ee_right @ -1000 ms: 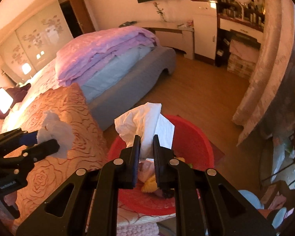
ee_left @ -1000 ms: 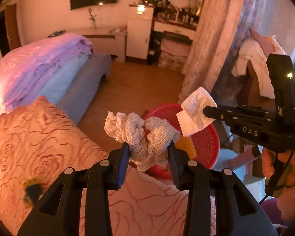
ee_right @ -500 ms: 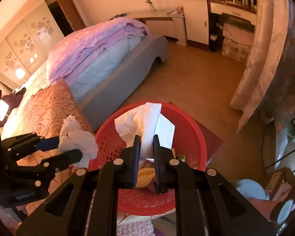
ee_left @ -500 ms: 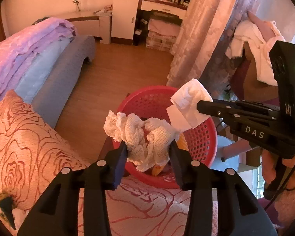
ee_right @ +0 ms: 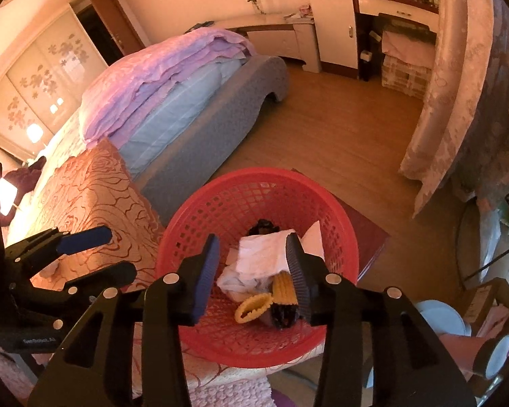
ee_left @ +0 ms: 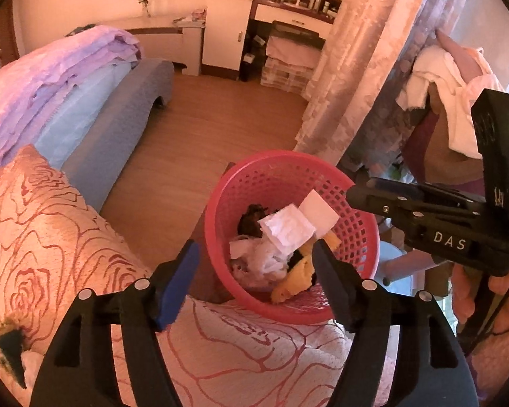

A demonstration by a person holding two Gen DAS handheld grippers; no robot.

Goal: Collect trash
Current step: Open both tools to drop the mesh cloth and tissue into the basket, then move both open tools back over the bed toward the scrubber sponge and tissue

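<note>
We count one red basket (ee_right: 254, 183) just ahead of the fingers (ee_right: 207, 264). In it we see two white tissues (ee_left: 288, 227), one pale crumpled wad (ee_left: 264, 264) below them, one yellow ribbed piece (ee_right: 283, 288) near the right fingers, and one dark lump (ee_left: 251, 220) at the back. We count two grippers, left (ee_left: 254, 261) and right (ee_right: 252, 264), and one bed (ee_right: 173, 78) beyond the fingers.
</note>
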